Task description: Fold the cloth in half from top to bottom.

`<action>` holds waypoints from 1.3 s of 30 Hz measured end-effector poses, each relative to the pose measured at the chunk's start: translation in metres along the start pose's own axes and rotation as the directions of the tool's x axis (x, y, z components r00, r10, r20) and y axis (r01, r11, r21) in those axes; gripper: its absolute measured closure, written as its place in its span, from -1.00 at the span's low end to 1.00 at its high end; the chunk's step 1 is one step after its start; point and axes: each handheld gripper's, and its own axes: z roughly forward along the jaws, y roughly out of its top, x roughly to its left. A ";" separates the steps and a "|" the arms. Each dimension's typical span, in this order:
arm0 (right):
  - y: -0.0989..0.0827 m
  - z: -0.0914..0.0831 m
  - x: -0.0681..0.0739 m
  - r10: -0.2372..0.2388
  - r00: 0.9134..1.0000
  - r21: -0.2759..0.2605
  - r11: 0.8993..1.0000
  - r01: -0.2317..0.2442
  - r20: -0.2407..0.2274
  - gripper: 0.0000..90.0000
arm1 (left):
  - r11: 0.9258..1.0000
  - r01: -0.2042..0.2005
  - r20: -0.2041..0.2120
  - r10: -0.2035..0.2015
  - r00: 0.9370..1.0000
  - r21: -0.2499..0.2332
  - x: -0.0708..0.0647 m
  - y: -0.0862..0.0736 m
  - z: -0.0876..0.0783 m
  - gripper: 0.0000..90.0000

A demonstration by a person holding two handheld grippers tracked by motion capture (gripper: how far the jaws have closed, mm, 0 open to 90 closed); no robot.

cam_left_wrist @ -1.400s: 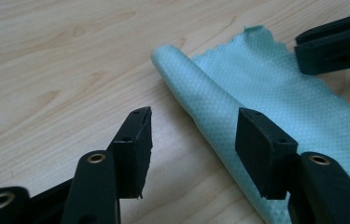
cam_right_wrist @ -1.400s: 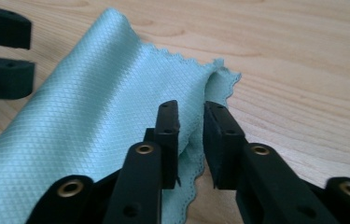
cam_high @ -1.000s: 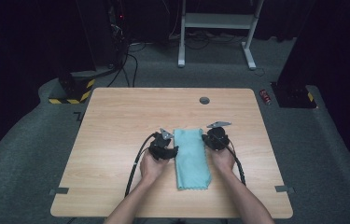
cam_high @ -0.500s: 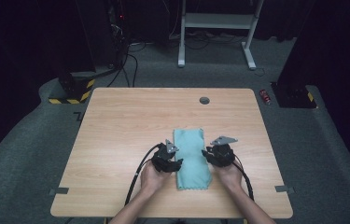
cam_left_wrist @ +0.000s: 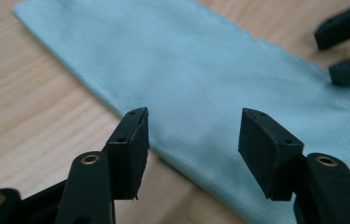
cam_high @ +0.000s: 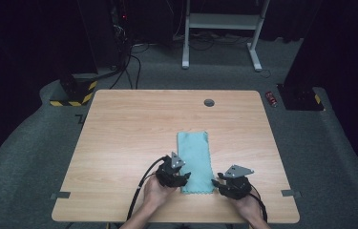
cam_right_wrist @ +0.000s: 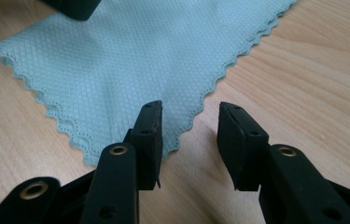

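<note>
Light wooden table on grey carpet, dark room behind. At near edge, left gripper, jaws apart, nothing between, at left rim of folded teal cloth. Cloth flat, near centre. Right gripper at cloth's near right corner, jaws just opened, apart, unclamped.

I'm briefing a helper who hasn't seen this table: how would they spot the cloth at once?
Start at the wooden table and look to its near edge, between the two hand-held tongs. The cloth lies flat there, a long folded strip running away from the person. It is the one soft, pale teal thing, with a zigzag-cut hem.
</note>
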 end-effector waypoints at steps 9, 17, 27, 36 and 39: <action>-0.004 -0.003 0.004 0.002 0.999 -0.021 1.000 -0.003 -0.037 0.34 | 0.999 0.024 -0.035 -0.024 0.999 0.021 0.001 -0.024 -0.016 -0.03; -0.002 0.001 0.015 -0.022 0.998 -0.021 1.000 0.021 -0.057 0.34 | 0.999 0.028 0.008 -0.027 1.000 -0.027 -0.009 -0.022 -0.028 -0.04; -0.003 0.000 0.015 -0.028 0.998 -0.017 1.000 0.027 -0.055 0.30 | 1.000 0.026 -0.012 -0.026 1.000 0.006 -0.010 -0.037 -0.024 -0.06; -0.001 -0.007 0.010 -0.013 0.998 -0.059 0.998 0.010 -0.063 0.30 | 0.999 0.048 0.003 -0.048 0.999 -0.001 -0.004 -0.044 -0.034 -0.09; 0.004 -0.006 0.002 0.005 0.999 -0.074 0.997 -0.009 -0.053 0.32 | 0.995 0.094 0.014 -0.094 0.996 -0.033 0.007 -0.040 -0.034 -0.09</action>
